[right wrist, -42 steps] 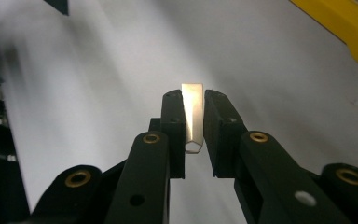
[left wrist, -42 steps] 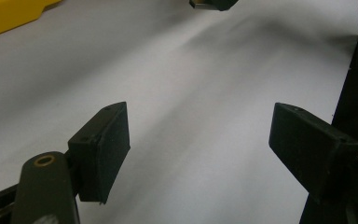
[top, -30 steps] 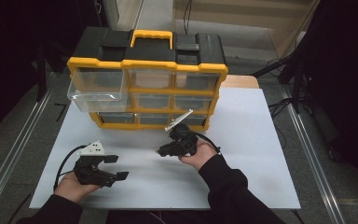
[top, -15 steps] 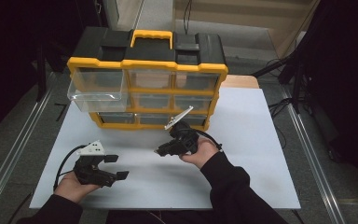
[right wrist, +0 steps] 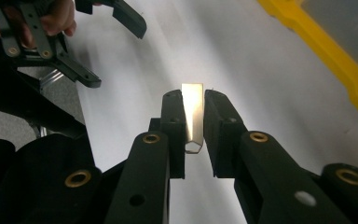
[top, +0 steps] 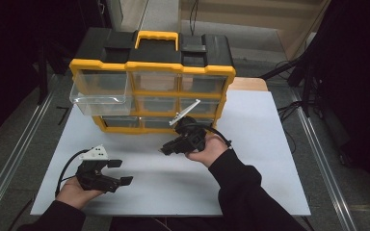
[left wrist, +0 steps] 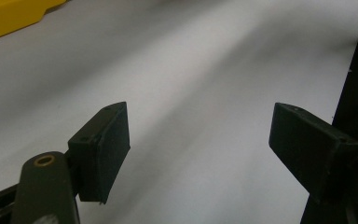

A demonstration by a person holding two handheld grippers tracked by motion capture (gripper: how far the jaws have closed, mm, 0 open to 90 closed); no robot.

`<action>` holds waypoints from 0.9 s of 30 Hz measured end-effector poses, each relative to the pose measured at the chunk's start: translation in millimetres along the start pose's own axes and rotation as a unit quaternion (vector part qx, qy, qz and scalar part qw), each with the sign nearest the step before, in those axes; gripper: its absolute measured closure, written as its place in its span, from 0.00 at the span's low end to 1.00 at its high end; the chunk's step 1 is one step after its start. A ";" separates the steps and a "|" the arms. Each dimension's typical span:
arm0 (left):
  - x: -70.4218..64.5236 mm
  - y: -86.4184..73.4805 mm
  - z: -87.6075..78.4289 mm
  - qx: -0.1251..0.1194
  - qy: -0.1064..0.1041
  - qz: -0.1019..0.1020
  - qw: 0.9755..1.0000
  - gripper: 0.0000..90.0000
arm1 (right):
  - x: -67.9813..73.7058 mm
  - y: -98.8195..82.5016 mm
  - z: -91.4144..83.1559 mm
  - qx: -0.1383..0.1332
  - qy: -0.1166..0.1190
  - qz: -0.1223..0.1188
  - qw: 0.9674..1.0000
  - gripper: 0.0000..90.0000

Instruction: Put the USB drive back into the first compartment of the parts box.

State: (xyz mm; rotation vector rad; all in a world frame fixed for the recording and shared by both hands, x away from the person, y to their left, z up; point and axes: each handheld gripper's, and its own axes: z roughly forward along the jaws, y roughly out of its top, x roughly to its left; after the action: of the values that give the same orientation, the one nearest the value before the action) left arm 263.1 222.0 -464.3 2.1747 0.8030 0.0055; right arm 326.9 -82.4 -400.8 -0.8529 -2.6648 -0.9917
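Right gripper (right wrist: 193, 116): jaws pinching thin metal strip (right wrist: 192, 105), edge-on, end poking past tips. Slim hold; may twist or slip onto table (top: 250, 183) below. Left gripper (left wrist: 200, 140): jaws spread, empty. Open drawer (top: 99, 89) well beyond; overshoot likely.

White tabletop (top: 270, 159); yellow-black drawer organizer (top: 154, 82) standing at far edge, one drawer (top: 99, 91) pulled out.

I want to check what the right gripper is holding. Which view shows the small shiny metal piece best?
The right gripper view: the small shiny metal piece stands upright, close up, clamped between the right gripper pads. In the high view the right gripper is too small to reveal it. The left gripper view looks at white table.
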 end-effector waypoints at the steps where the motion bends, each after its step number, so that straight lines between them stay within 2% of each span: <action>1: 0.1 0.0 0.0 0.000 0.000 0.000 1.000 0.24 | 0.0 1.7 -1.6 0.000 0.001 -0.002 1.000 0.85; 27: -0.1 0.0 0.7 0.002 0.000 -0.001 1.000 0.24 | 8.4 36.4 -42.0 0.003 0.009 0.000 1.000 0.85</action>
State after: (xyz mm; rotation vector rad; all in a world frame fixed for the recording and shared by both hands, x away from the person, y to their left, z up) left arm 263.2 221.5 -464.7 2.1771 0.8064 0.0022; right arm 339.3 -83.3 -345.9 -0.8380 -2.6522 -0.9877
